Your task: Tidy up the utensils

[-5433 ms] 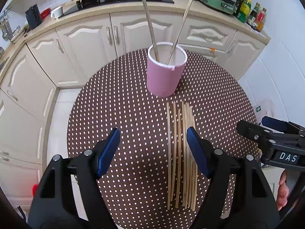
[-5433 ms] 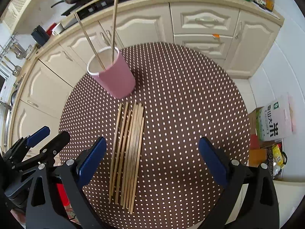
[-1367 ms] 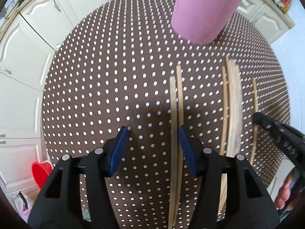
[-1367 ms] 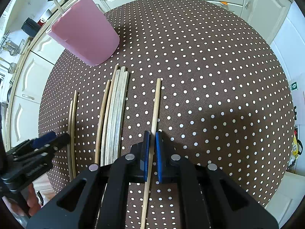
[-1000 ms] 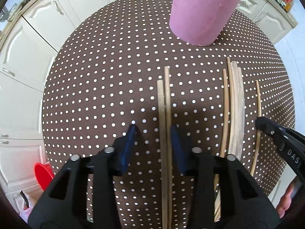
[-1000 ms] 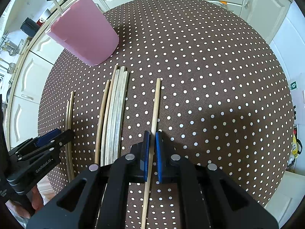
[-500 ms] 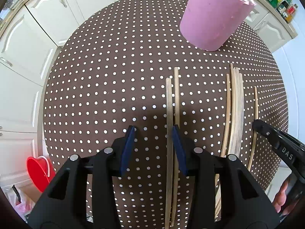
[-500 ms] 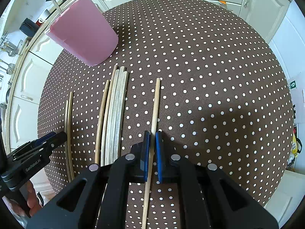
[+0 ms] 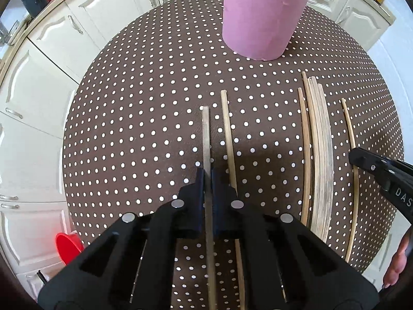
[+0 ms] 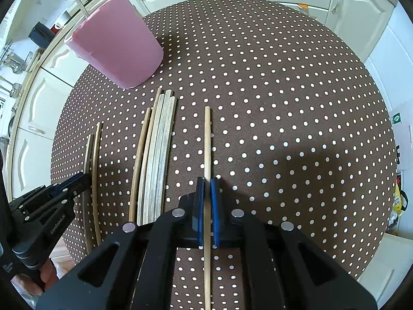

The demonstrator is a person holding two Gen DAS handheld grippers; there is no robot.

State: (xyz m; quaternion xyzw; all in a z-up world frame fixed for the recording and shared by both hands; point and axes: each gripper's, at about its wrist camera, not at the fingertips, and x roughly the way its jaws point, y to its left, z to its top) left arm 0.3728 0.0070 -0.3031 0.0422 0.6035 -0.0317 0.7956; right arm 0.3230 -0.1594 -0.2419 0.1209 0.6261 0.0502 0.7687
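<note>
Bamboo chopsticks, one clamped in each of your grippers.
Your left gripper (image 9: 208,174) has just closed on a chopstick (image 9: 205,134); your right gripper (image 10: 207,183) pinches another chopstick (image 10: 207,139) over the dotted bench (image 10: 284,77), near the pink cup (image 10: 116,49).

Left gripper (image 9: 208,173) points steeply downward; its jaws have just been closing and now clamp a chopstick (image 9: 206,134). Right gripper (image 10: 207,182) likewise angled down, clamped on another chopstick (image 10: 207,139).
</note>
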